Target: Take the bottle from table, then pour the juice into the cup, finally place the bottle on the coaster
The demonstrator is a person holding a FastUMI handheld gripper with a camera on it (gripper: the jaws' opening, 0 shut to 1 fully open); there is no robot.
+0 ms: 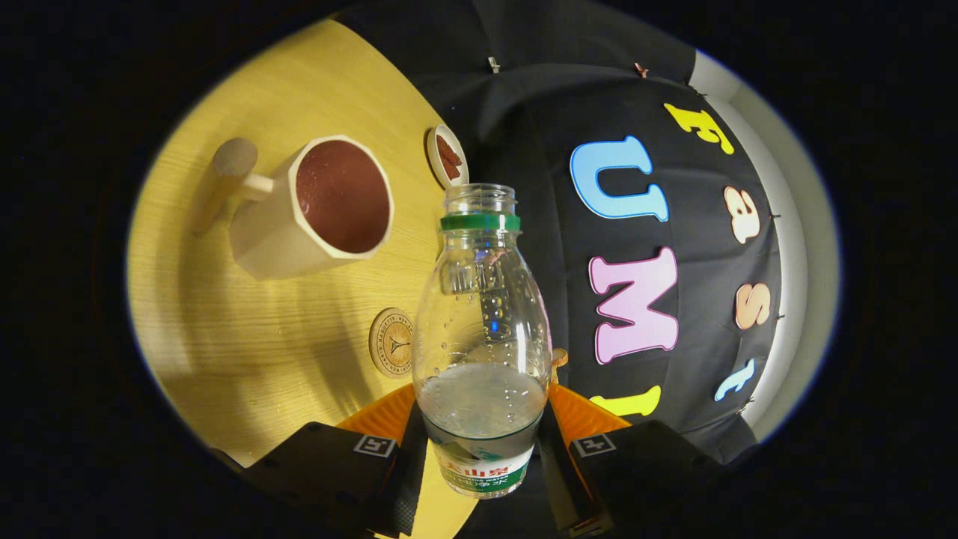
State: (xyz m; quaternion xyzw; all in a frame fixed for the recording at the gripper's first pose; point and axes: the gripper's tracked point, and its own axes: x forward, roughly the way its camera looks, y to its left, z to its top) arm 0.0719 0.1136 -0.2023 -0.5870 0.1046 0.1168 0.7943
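The gripper (479, 449) clenches the uncapped plastic bottle (481, 322) between both fingers. Left of the bottle on the wooden table (224, 344) stands the cup (314, 209), with the round coaster (391, 342) nearer.

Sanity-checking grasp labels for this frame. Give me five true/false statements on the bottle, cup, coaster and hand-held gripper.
1. The hand-held gripper is shut on the clear plastic bottle. True.
2. The bottle still has its cap on. False: the neck is open, with only a green ring below it.
3. The bottle is full. False: liquid fills only its lower part.
4. The cream faceted cup with a handle stands on the light wooden table. True.
5. The bottle stands on the round wooden coaster. False: the coaster lies bare beside the bottle.
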